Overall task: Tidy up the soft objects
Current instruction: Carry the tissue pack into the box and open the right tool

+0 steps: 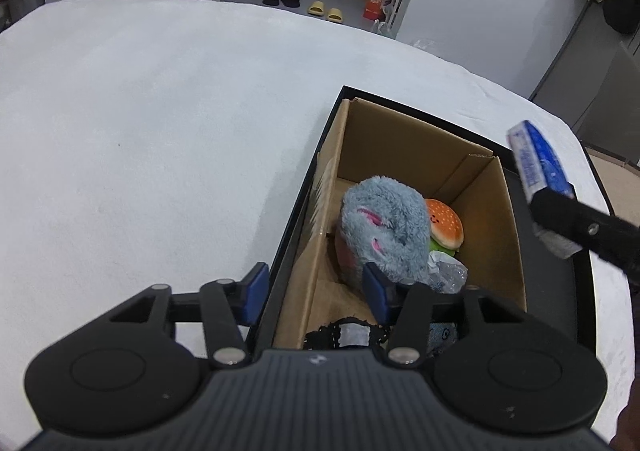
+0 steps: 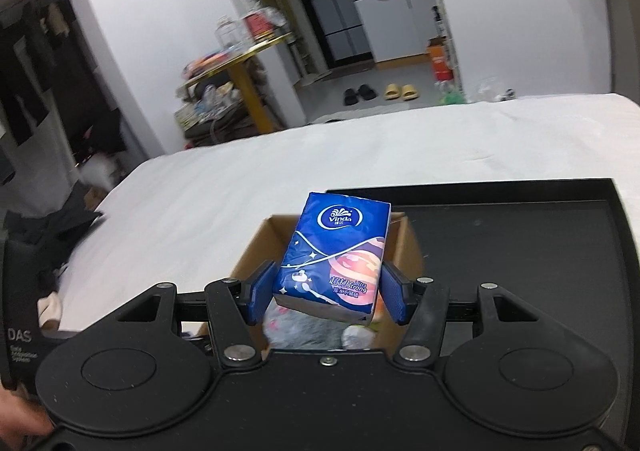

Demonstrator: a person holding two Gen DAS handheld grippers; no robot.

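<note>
A cardboard box (image 1: 404, 139) sits in a black lid tray (image 1: 560, 291) on the white table. Inside lie a grey-blue plush (image 1: 384, 223), a burger toy (image 1: 446, 225) and a crinkled plastic pack (image 1: 448, 275). My left gripper (image 1: 316, 293) is open and empty, straddling the box's left wall. My right gripper (image 2: 326, 293) is shut on a blue Vinda tissue pack (image 2: 334, 251) and holds it above the box (image 2: 256, 247). From the left wrist view the pack (image 1: 540, 163) hangs over the box's right side.
The white cloth table (image 1: 160, 131) spreads left and behind the box. The black tray (image 2: 520, 251) extends to the right of the box. Slippers, shelves and clutter stand on the floor beyond the table.
</note>
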